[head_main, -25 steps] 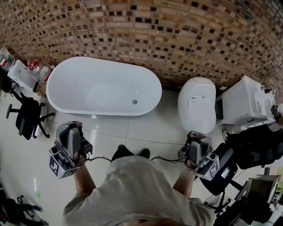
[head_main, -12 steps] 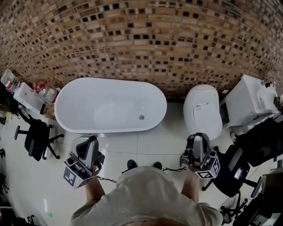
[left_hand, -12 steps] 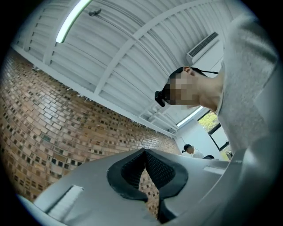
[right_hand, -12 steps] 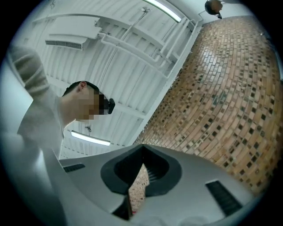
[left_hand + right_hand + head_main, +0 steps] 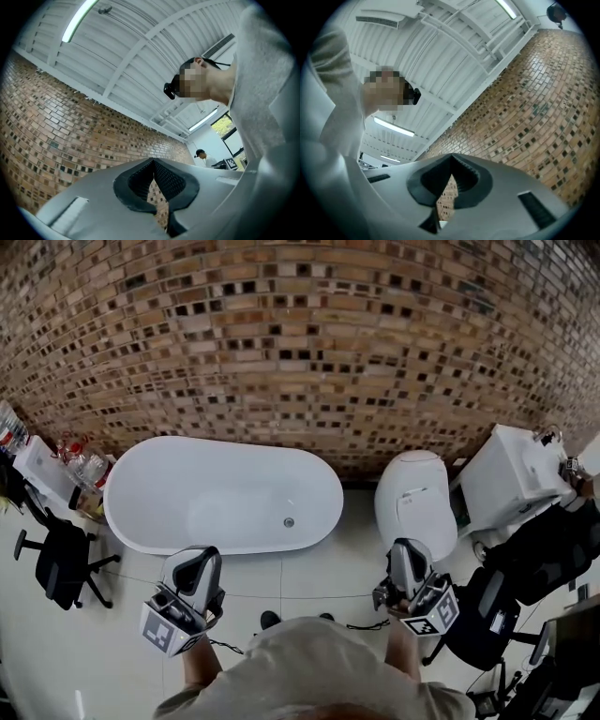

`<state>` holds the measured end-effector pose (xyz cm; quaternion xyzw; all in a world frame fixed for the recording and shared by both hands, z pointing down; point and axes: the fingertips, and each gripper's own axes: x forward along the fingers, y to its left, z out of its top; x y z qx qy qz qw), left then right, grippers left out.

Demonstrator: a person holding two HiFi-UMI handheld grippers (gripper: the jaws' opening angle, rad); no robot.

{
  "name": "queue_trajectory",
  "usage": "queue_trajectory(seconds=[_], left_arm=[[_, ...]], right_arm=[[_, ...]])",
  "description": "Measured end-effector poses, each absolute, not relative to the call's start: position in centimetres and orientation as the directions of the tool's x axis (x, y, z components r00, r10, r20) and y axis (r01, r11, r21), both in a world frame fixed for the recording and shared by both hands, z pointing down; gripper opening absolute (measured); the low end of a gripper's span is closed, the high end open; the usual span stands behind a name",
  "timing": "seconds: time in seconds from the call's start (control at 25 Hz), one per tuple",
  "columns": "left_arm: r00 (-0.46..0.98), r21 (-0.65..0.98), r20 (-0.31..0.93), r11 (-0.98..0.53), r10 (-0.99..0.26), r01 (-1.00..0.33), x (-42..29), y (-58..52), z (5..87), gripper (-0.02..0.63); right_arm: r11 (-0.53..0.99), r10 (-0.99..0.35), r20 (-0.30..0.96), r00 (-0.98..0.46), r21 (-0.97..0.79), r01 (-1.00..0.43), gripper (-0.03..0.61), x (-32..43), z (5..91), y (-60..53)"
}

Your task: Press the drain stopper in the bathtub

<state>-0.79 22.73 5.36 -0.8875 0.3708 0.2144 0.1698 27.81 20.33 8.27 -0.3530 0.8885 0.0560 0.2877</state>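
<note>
Bathtub (image 5: 127, 526) ahead, drain stopper (image 5: 289, 521) untouched; left tongs (image 5: 201, 563), right tongs (image 5: 406, 557) both closed, empty (aimed upward).

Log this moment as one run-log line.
stage: pre-contact | left claw: shut, empty, outside bathtub | right claw: shut, empty, near toilet | drain stopper: at tub's right end, untouched

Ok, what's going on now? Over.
Left tool, right tool shut, empty, pointing up. Stopper in tub untouched. Nothing in the way.
</note>
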Motion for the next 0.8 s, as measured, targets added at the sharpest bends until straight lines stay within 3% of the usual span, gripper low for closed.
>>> queue_trajectory(seconds=[0.2,0.8], left_arm=[[0.611,-0.117,-0.51,-0.655,-0.606,-0.747,-1.8,22.3,6.1,-0.007],[0.602,-0.103,-0.491,-0.644,-0.63,-0.758,-2.3,21.6,7.1,-0.006]], right_arm=[[0.776,-0.533,-0.537,-0.654,-0.003,-0.63,0.003,25.2,7.5,21.0],[0.84,-0.439,-0.543,-0.716,0.034,-0.541,0.003,23.5,7.4,20.7]])
